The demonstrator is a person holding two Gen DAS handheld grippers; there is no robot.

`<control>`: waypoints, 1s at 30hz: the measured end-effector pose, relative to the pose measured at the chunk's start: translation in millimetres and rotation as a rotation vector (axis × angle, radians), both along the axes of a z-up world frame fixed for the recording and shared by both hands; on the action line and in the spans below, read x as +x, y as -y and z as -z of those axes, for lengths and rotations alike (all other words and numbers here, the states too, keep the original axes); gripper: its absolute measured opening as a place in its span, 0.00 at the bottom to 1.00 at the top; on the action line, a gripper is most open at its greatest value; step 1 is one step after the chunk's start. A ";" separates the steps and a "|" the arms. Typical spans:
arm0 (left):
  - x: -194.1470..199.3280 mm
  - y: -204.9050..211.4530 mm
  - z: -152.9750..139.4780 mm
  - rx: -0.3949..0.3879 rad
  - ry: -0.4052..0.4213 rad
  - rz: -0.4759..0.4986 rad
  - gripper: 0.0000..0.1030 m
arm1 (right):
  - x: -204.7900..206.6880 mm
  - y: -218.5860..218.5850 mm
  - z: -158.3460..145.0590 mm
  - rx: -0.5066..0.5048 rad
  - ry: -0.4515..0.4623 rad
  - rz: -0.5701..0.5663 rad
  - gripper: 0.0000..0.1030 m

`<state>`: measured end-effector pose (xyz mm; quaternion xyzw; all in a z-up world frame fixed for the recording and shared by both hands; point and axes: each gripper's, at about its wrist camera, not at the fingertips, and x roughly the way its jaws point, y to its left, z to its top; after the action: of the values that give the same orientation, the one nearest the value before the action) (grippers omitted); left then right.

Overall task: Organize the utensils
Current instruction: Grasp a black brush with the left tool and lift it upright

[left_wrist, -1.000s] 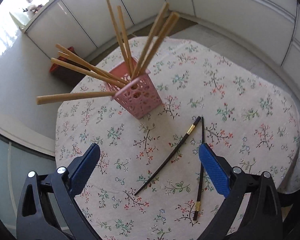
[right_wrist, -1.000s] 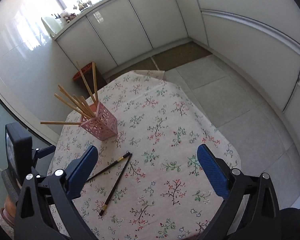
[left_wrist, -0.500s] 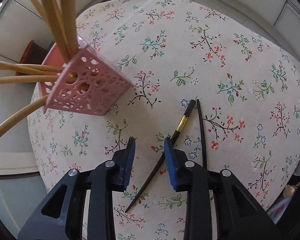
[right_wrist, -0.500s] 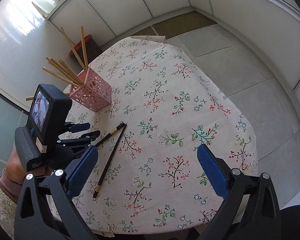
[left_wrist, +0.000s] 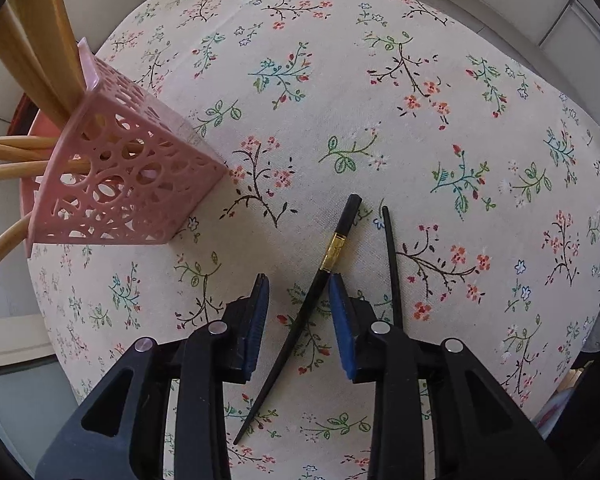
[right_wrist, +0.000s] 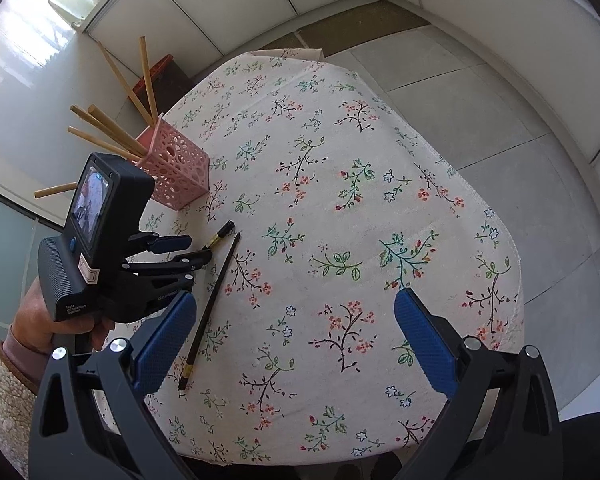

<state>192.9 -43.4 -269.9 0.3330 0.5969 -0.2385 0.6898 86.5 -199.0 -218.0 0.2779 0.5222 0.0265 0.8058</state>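
Two black chopsticks lie on the floral tablecloth. The gold-banded one (left_wrist: 332, 258) runs between the blue pads of my left gripper (left_wrist: 298, 286), which is open, low over the cloth and straddling it. The second black chopstick (left_wrist: 392, 256) lies just right of the right pad. A pink perforated holder (left_wrist: 128, 184) with several wooden chopsticks (left_wrist: 8, 170) stands to the left. In the right wrist view my right gripper (right_wrist: 296, 320) is open wide and empty above the table; the left gripper (right_wrist: 180, 250), the holder (right_wrist: 176, 168) and the second chopstick (right_wrist: 212, 304) show at left.
The round table (right_wrist: 380, 200) is covered by the floral cloth; its edge drops to a tiled floor (right_wrist: 480, 80) on the right. White cabinets (right_wrist: 220, 4) line the wall behind. A dark red bin (right_wrist: 160, 70) sits on the floor behind the holder.
My left gripper has dropped toward the cloth and narrowed from wide open, coming down around the gold-banded black chopstick. The right gripper has stayed open, with its view shifting slightly.
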 end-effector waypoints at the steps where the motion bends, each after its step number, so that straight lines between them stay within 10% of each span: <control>1: -1.0 -1.4 -3.1 -0.015 -0.001 0.005 0.30 | -0.3 -0.6 -0.1 -0.001 0.000 -0.001 0.94; 21: 0.0 -6.6 -16.4 -0.090 0.078 0.040 0.52 | 3.1 -8.3 8.0 -0.019 -0.028 -0.022 0.94; 30: 26.1 -10.9 1.8 -0.150 -0.061 -0.038 0.34 | 5.5 -7.6 14.5 -0.009 -0.045 -0.021 0.94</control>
<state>219.0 -32.5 -271.7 0.2618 0.6042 -0.2796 0.6988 92.0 -191.4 -232.5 0.2693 0.5432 0.0265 0.7948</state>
